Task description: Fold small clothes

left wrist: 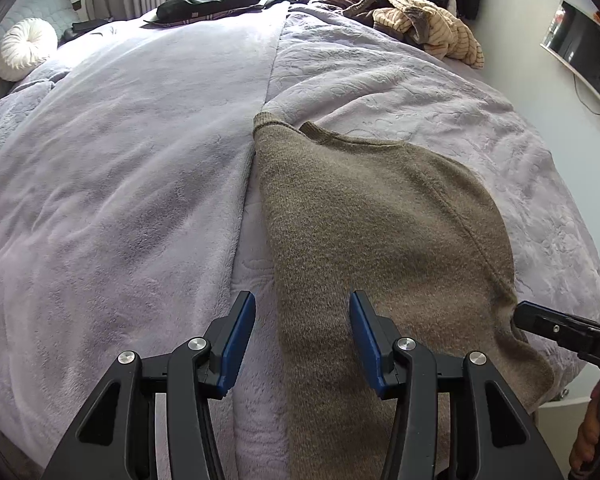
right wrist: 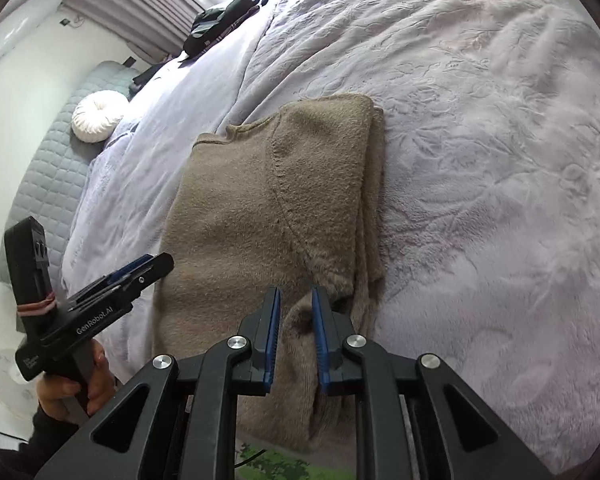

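Observation:
A brown knitted sweater [left wrist: 380,216] [right wrist: 268,200] lies folded lengthwise on the lavender bed cover [left wrist: 120,180], neckline away from me. My left gripper [left wrist: 302,320] hovers over the near left edge of the sweater, jaws wide apart and open, the edge running between them untouched. From the right wrist view the left gripper [right wrist: 140,268] sits beside that same edge. My right gripper [right wrist: 296,308] is nearly closed, with a bunched fold of the sweater's near right part pinched between its blue pads. Its black tip [left wrist: 540,320] meets the sweater's puckered right edge.
A heap of striped beige clothes [left wrist: 428,28] and a black garment [left wrist: 208,0] lie at the far end of the bed. A white round cushion [left wrist: 26,50] rests at the far left. A screen [left wrist: 580,48] hangs on the right wall. A hand [right wrist: 76,392] holds the left gripper's handle.

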`<act>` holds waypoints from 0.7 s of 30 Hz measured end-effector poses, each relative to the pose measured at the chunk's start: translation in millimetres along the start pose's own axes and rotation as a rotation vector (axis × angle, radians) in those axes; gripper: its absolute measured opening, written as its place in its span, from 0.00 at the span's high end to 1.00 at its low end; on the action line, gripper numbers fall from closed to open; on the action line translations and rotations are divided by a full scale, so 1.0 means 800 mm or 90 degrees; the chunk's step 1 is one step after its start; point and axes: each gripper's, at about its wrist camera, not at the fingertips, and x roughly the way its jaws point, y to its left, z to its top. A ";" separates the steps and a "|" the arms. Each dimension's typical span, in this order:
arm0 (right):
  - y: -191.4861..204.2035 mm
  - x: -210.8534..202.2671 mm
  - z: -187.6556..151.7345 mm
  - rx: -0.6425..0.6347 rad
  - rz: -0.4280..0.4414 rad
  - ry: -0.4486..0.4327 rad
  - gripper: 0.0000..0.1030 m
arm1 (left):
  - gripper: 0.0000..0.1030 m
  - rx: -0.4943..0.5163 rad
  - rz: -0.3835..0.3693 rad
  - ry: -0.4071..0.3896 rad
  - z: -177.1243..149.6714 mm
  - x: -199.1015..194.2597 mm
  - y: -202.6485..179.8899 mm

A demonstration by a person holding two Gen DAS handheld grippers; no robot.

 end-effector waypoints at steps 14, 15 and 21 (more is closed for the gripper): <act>0.037 -0.021 0.007 -0.034 -0.111 -0.012 0.31 | 0.13 0.029 0.072 -0.019 -0.010 -0.035 -0.023; 0.041 -0.022 0.007 -0.039 -0.119 -0.013 0.29 | 0.13 0.024 0.074 -0.017 -0.010 -0.036 -0.023; 0.054 -0.020 0.013 -0.038 -0.162 -0.013 0.07 | 0.13 0.003 0.068 -0.006 -0.013 -0.036 -0.020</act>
